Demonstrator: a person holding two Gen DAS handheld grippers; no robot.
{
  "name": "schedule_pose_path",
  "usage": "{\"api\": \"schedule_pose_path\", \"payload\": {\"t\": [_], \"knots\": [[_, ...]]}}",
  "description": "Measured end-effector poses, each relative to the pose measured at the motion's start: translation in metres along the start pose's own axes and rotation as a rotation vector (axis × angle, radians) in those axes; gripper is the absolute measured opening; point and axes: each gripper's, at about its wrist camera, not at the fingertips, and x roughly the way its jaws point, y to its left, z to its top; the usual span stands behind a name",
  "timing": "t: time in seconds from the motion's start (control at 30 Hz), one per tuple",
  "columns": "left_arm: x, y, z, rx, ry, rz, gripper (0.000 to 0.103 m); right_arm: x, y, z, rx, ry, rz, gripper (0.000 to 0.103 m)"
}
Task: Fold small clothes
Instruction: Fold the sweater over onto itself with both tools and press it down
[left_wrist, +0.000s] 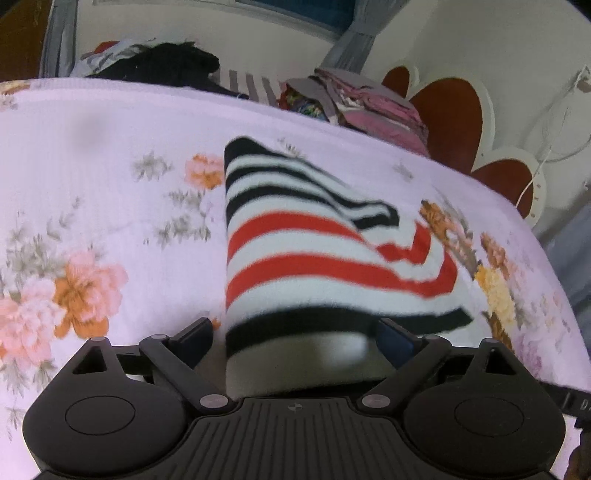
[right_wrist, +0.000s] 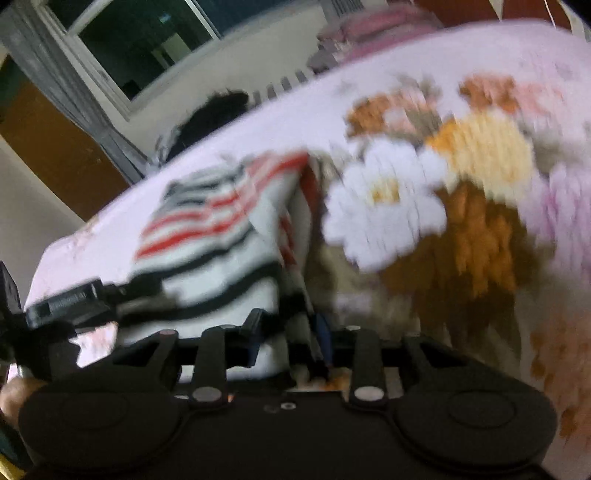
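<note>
A small striped garment (left_wrist: 295, 251), white with black and red stripes, lies on the pink floral bedspread (left_wrist: 110, 166). In the left wrist view my left gripper (left_wrist: 295, 336) has its fingers wide apart, with the garment's near edge between them. In the blurred right wrist view the garment (right_wrist: 214, 229) lies partly folded, and my right gripper (right_wrist: 290, 332) has its fingers close together on the garment's near corner. The other gripper shows at the left edge (right_wrist: 66, 299).
Piles of clothes lie at the bed's far side: dark ones (left_wrist: 166, 66) and pink folded ones (left_wrist: 373, 107). A red and white headboard (left_wrist: 461, 110) stands at the right. A window (right_wrist: 147, 40) and a grey curtain are beyond the bed.
</note>
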Motion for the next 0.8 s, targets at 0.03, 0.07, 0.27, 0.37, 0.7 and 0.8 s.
{"api": "schedule_pose_path", "payload": {"t": [0.03, 0.07, 0.27, 0.37, 0.7, 0.8], "knots": [[-0.001, -0.001, 0.004, -0.002, -0.008, -0.001, 0.094, 0.001, 0.002, 0.007, -0.002, -0.01, 0.001, 0.045], [-0.002, -0.002, 0.009, -0.003, -0.017, -0.003, 0.094, 0.003, 0.003, 0.014, -0.002, -0.019, 0.004, 0.047], [0.015, -0.006, 0.039, -0.017, -0.025, 0.027, 0.094, 0.038, 0.007, 0.055, 0.062, -0.036, 0.002, 0.048], [0.028, -0.002, 0.05, -0.046, -0.018, 0.04, 0.094, 0.063, 0.006, 0.071, 0.104, -0.024, -0.028, 0.048], [0.075, 0.018, 0.057, -0.085, 0.049, 0.054, 0.094, 0.106, 0.017, 0.082, 0.011, -0.039, -0.095, 0.015], [0.079, 0.019, 0.052, -0.061, 0.025, 0.056, 0.094, 0.114, 0.015, 0.077, -0.04, -0.042, -0.162, 0.014]]}}
